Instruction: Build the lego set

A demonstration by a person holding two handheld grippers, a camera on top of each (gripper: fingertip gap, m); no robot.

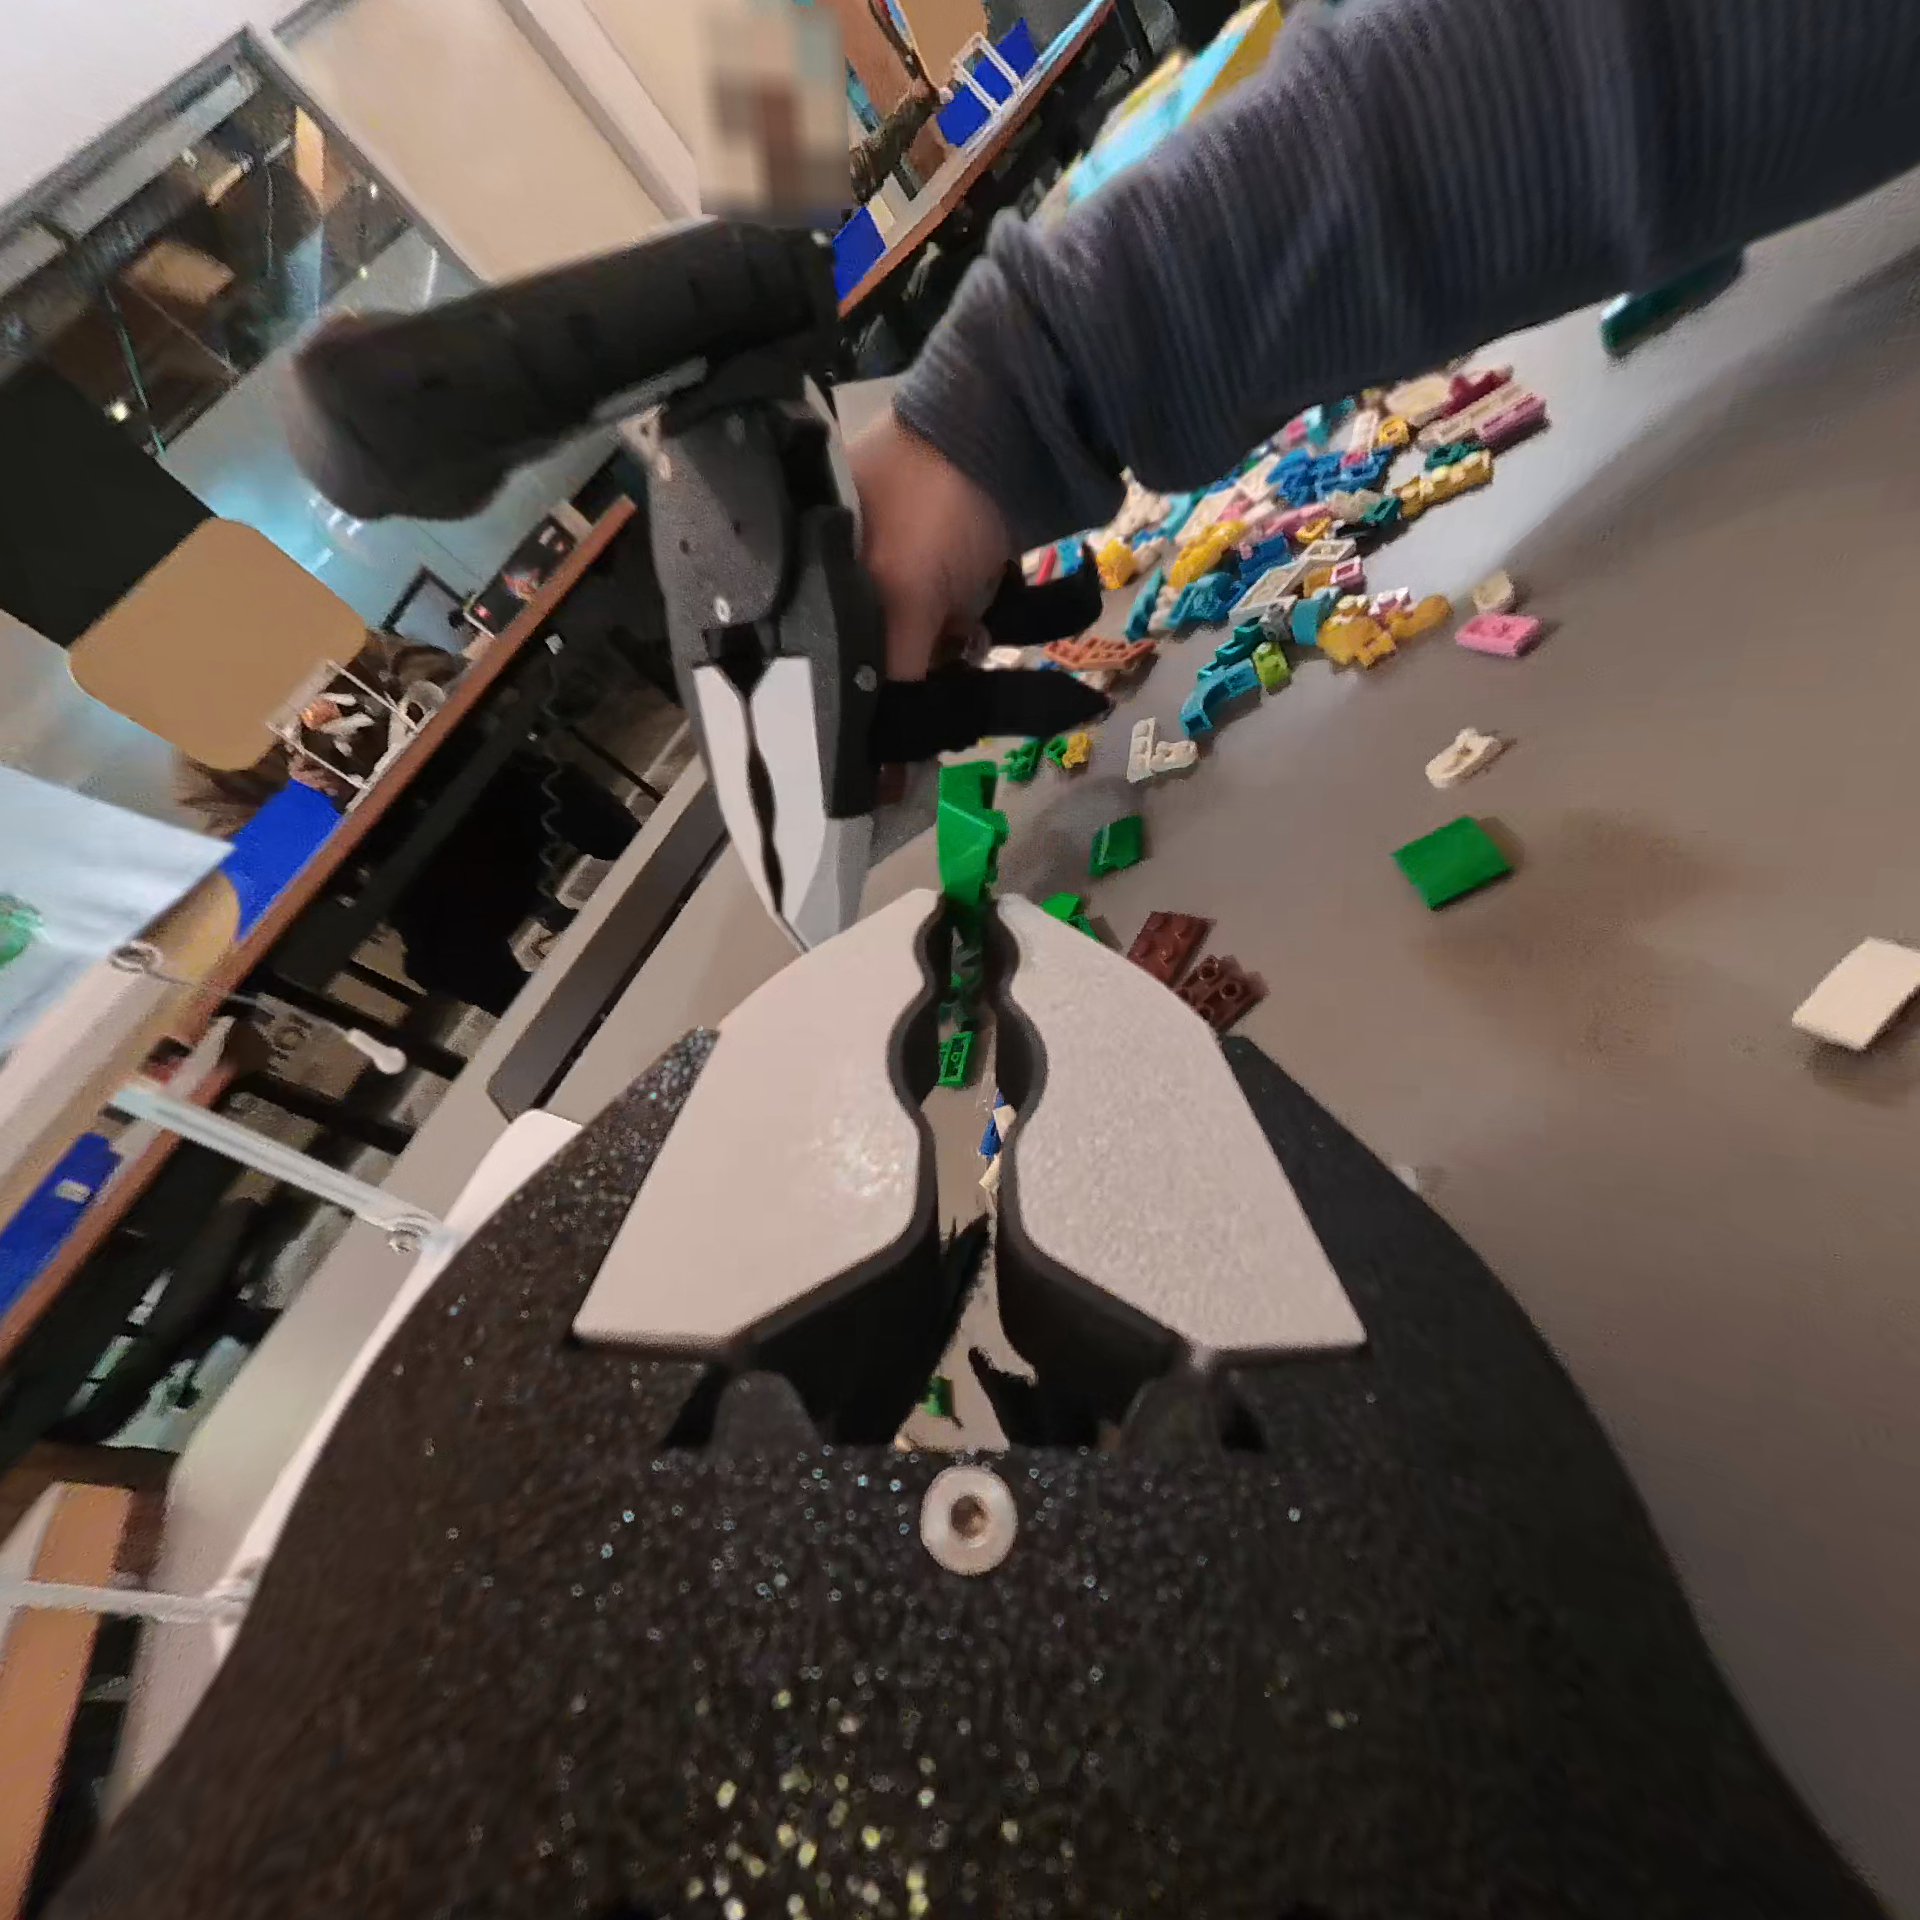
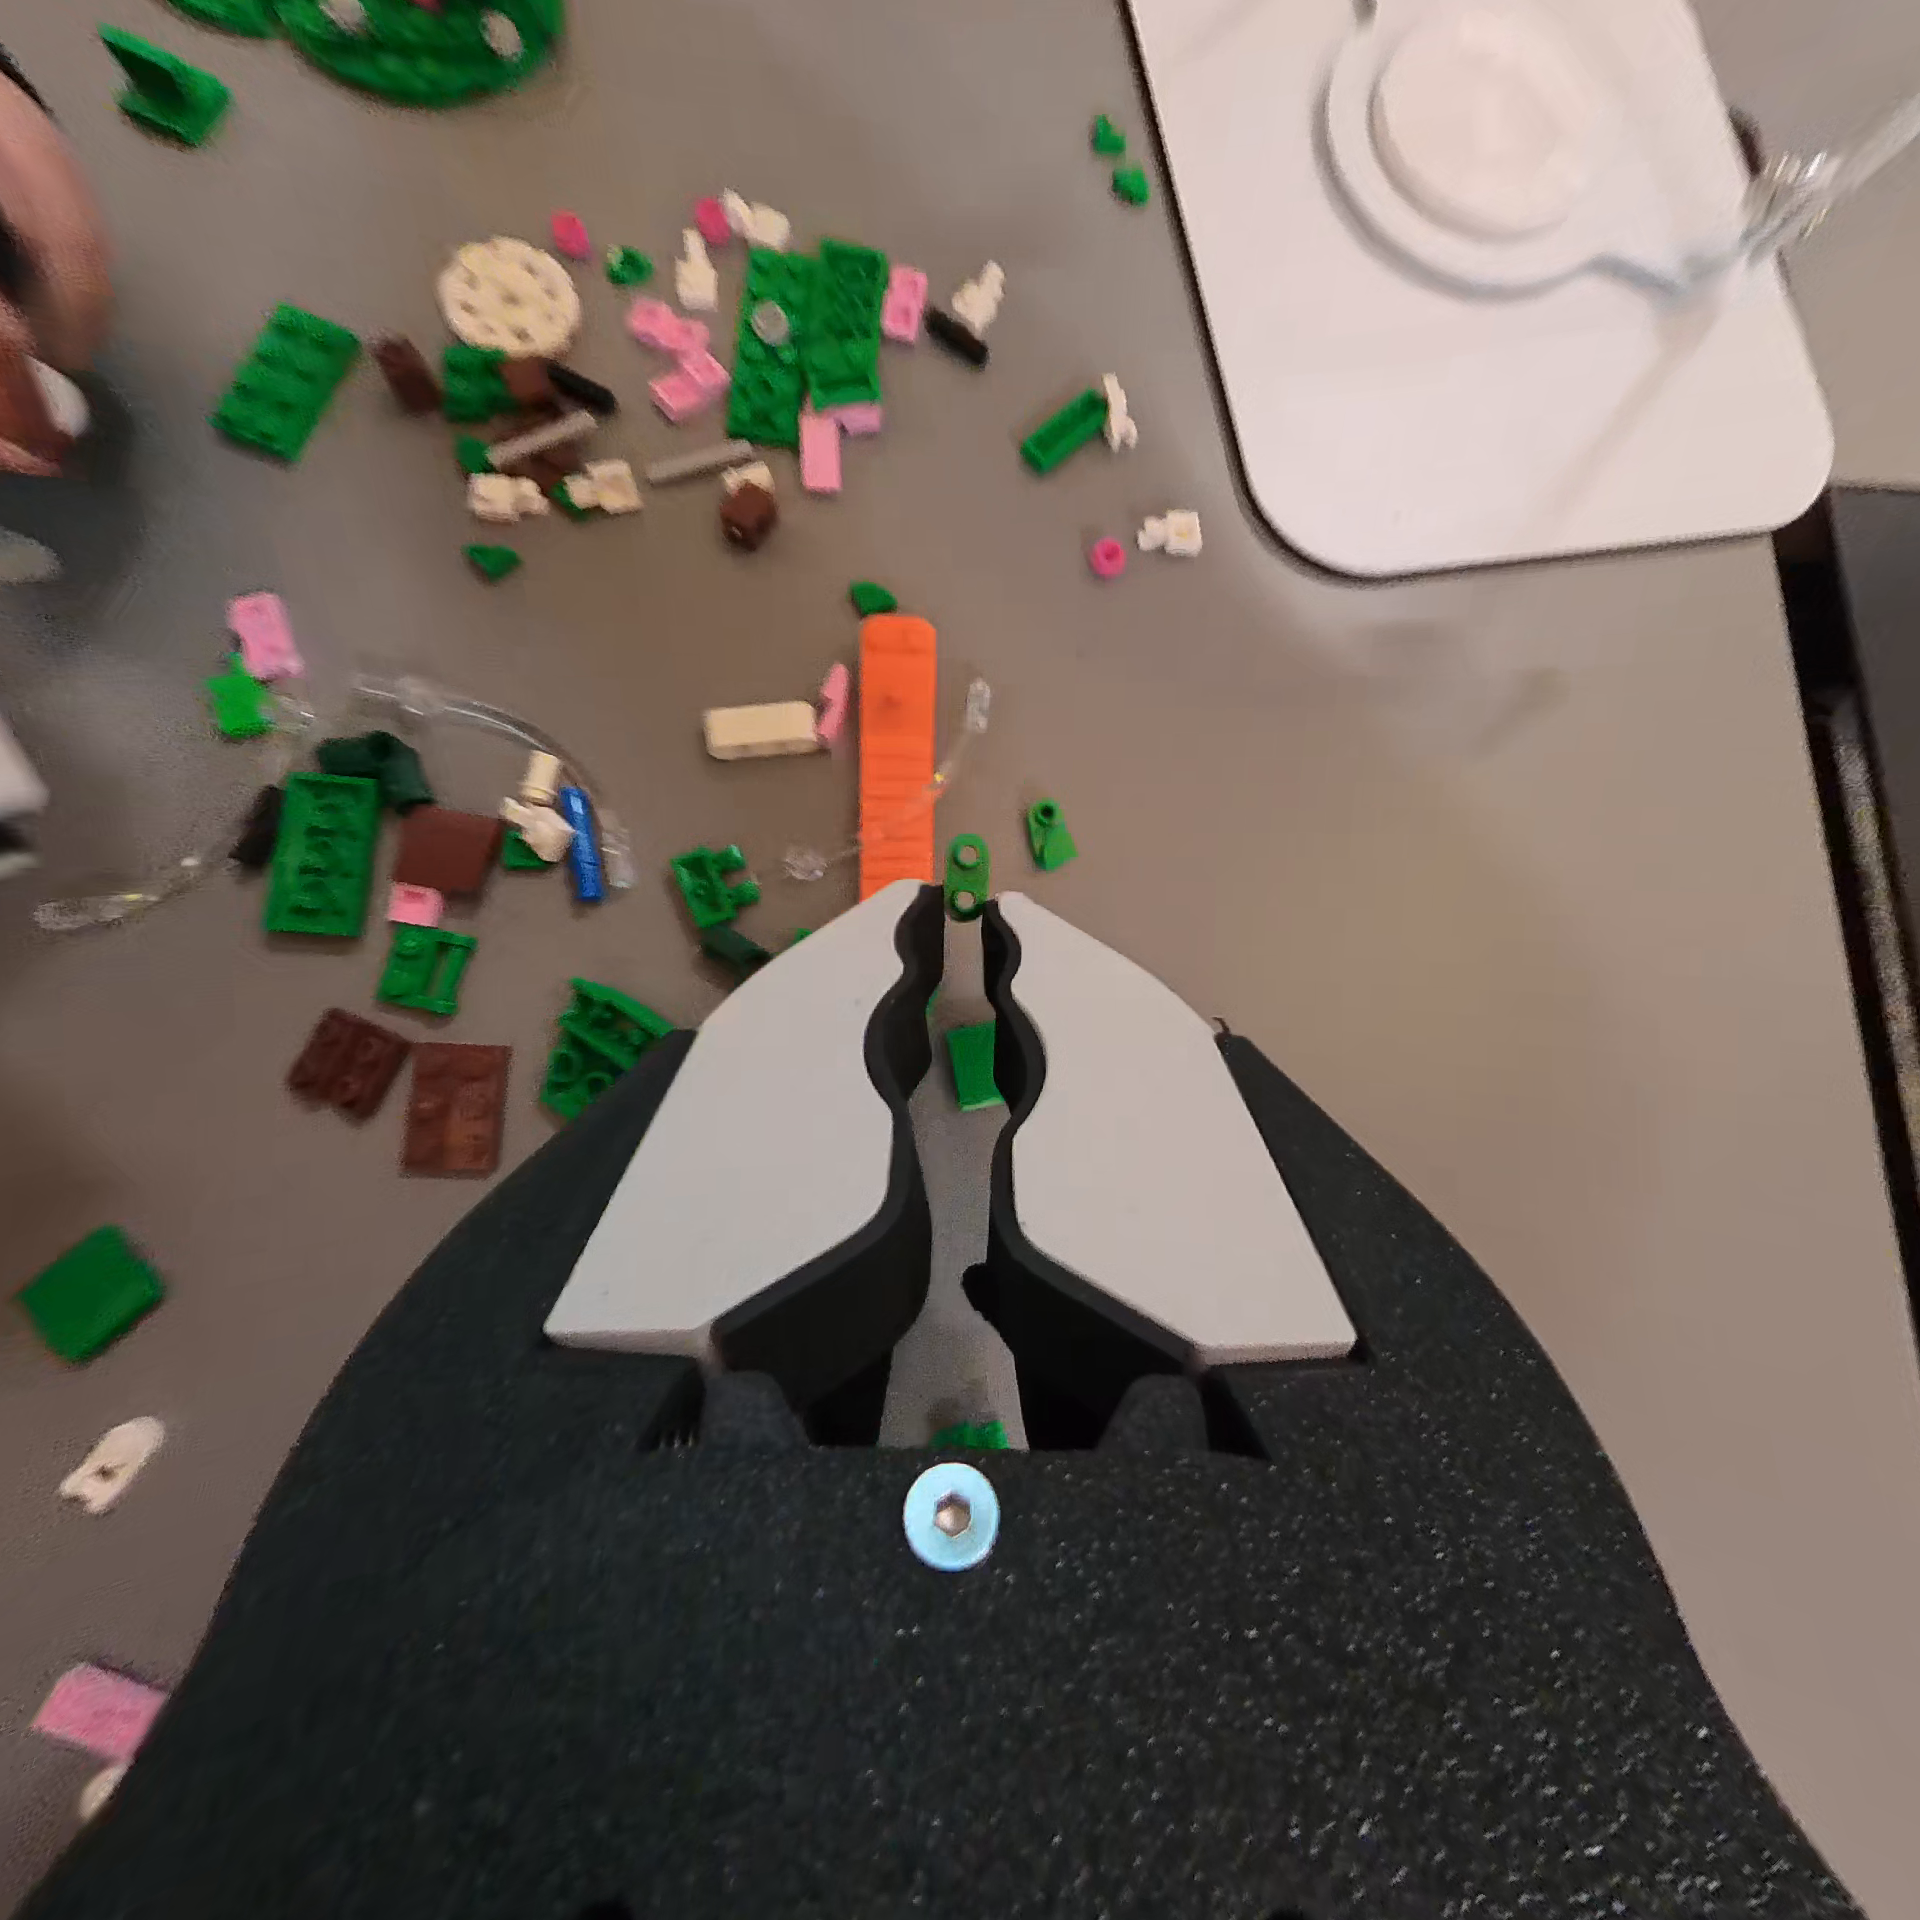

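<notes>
1. A green lego piece is clamped at the tips of the left tool and sticks out beyond them, held above the counter.
2. A small green two-hole plate is pinched between the tips of the right tool; behind the tips the fingers are seen slightly apart.
3. In the left wrist view, the right tool is seen just beyond the green piece, held by a hand in a grey sleeve.
4. An orange brick separator lies just ahead of the right tool.
5. The grey counter is strewn with loose bricks: green, brown and pink ones, and a colourful pile.
6. A white stand base rests at the counter's corner.
7. Shelves and desks are visible in the room behind.
</notes>
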